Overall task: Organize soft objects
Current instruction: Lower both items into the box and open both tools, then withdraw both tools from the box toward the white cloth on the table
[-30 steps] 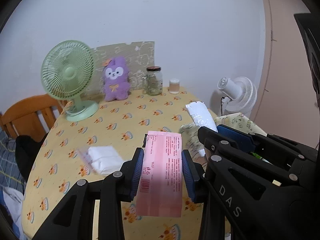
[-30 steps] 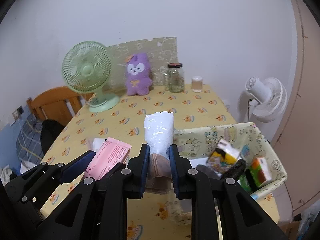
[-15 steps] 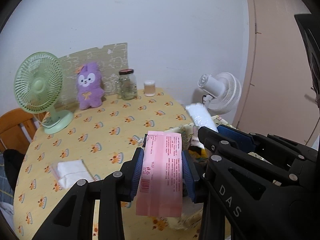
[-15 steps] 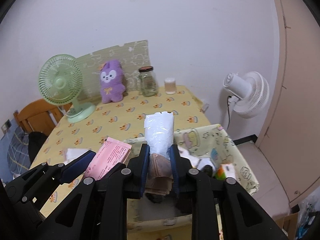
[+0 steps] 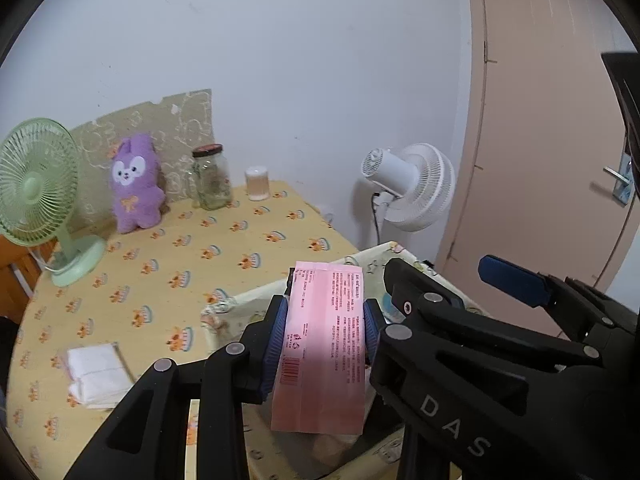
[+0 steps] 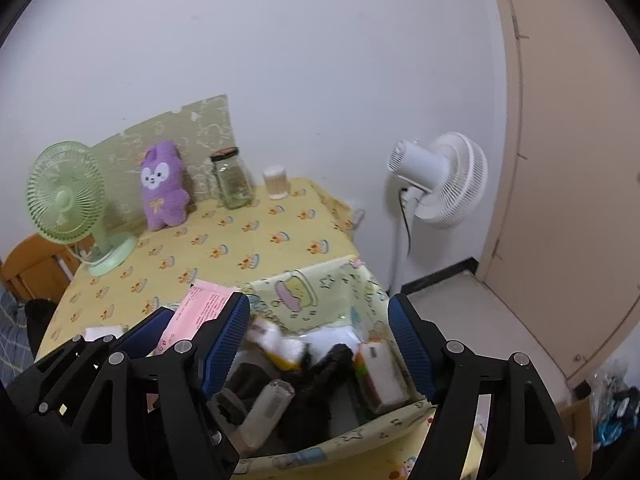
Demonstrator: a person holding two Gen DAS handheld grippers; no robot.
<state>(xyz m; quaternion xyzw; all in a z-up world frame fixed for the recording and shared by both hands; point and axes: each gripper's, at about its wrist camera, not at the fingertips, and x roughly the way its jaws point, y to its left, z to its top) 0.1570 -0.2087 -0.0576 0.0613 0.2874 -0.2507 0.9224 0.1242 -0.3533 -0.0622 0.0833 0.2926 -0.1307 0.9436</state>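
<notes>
Left gripper (image 5: 326,330) clamps an upright pink packet (image 5: 326,344) over the yellow fabric bin (image 6: 304,284); right gripper (image 6: 318,344), jaws opening and empty, hangs over the bin, packet at its nine o'clock.

Tablecloth (image 5: 224,240): yellow, repeating orange cake print. Flat packet (image 5: 326,344): pink, red print and barcode; soft fabric bin (image 6: 320,284): pale yellow-green with pastel cartoon motifs. Plush rabbit (image 6: 162,184) purple, white face; desk fan (image 6: 66,200) mint green; standing fan (image 6: 444,178) white.
</notes>
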